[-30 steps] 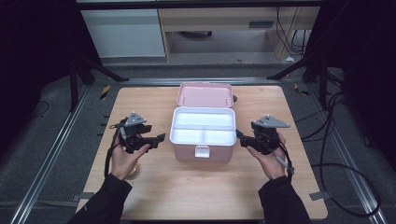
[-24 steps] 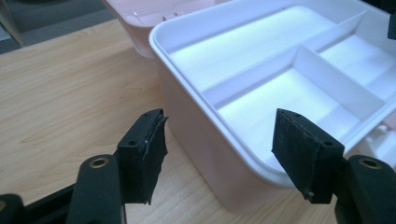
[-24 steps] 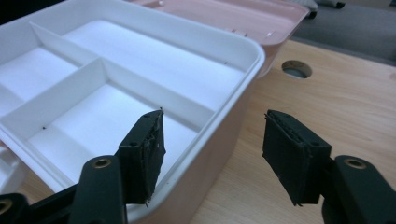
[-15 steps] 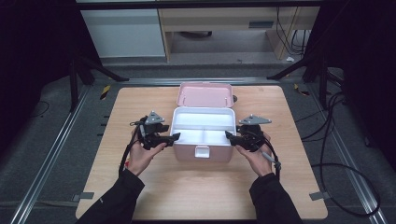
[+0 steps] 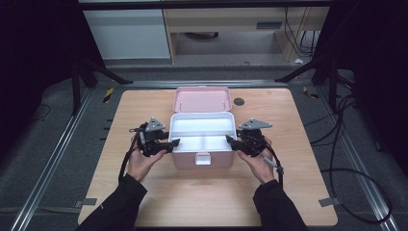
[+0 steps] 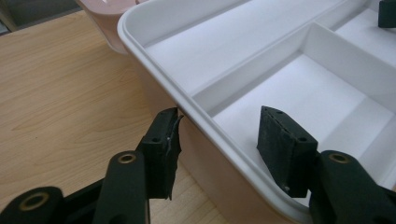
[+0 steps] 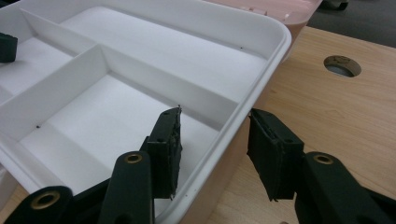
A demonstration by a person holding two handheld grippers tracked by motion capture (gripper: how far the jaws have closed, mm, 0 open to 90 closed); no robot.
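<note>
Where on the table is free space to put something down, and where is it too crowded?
Free: the bare wood of the table between the box and the near edge, and the strips along its left and right edges. Crowded: the middle, where the left gripper and right gripper straddle the rim of the white tray, and behind it the open pink lid.

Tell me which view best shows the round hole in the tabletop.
The right gripper view: the round hole sits close, its rim and grey inside clear, beyond the white tray. The high view shows it as a small dark dot right of the pink lid.
</note>
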